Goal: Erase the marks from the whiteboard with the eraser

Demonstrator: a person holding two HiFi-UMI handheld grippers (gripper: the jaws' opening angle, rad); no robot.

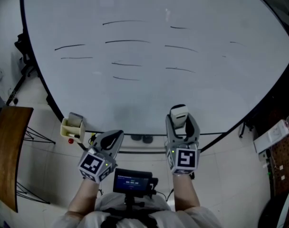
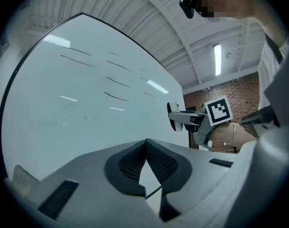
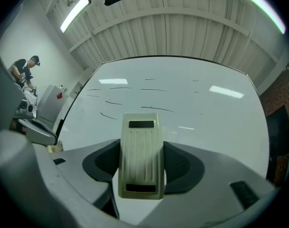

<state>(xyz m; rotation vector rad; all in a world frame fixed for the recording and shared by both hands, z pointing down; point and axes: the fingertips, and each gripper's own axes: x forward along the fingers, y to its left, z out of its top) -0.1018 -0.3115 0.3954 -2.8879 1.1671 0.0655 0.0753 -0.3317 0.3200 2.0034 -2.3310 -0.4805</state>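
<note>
Cream-coloured plastic with ribs along its back, the eraser sits between the two jaws of the right gripper. The jaws are closed on its two long sides, and its front end stands out beyond the jaw tips toward the whiteboard. In the head view the eraser is in front of the lower part of the whiteboard, to the right of the middle. The black marks are all higher on the board than the eraser, as short, nearly level lines in several rows. I cannot tell if the eraser touches the board surface.

The right gripper is held upright, its marker cube toward the person. The left gripper is lower and to the left, near the bottom edge of the board, and tilted to the right. In its own view the left gripper has the jaw tips pressed together, and nothing is between them. Left of it, a pale yellow holder sits at the lower left rim of the board. A brown wooden panel stands further left.
</note>
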